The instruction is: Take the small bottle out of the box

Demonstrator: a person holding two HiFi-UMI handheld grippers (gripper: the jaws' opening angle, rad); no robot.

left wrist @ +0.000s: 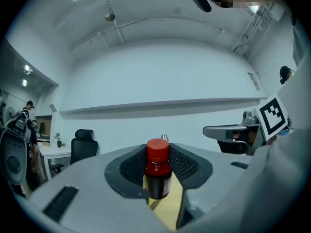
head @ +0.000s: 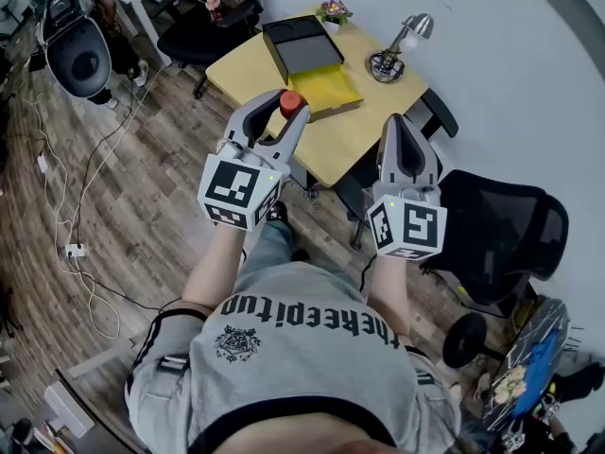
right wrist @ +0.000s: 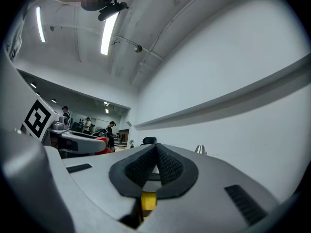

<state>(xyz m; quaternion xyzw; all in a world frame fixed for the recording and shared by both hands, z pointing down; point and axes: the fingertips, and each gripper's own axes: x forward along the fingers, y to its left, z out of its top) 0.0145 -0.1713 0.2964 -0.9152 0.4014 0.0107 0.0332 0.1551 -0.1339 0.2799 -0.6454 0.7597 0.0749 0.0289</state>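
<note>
- A grey shirt (head: 302, 348) fills the bottom of the head view, and two bare forearms (head: 216, 268) reach up from it toward mid-frame.
- Each forearm ends in a cube (head: 241, 189) with black-and-white square markers, one left of centre and one right of centre.
- The left tongs (head: 288, 113) point toward the top of the frame and grip the bottle (head: 290, 103) between their pads.
- In the left gripper view the bottle (left wrist: 158, 171) stands upright at centre frame. It is dark with a red cap, and a ribbed pad presses on each side of it.
- The bottle is out of the box (head: 302, 47) and apart from it, held in the air over the near part of the surface (head: 378, 102).
- The right tongs (head: 399, 121) sit right of centre in the head view. The right gripper view shows their pads closed together with nothing between them.
- A wooden floor (head: 132, 187) shows at the left, below the tongs.
- The yellow surface lies in the upper middle of the head view.
- The black box sits open on it, and a yellow panel (head: 326, 88) lies against the box's near edge.
- A silver lamp (head: 402, 45) stands to the right of the box.
- A small potted plant (head: 333, 11) sits at the surface's far edge.
- A black chair (head: 501, 230) stands at the right of the frame, well apart from the box.
</note>
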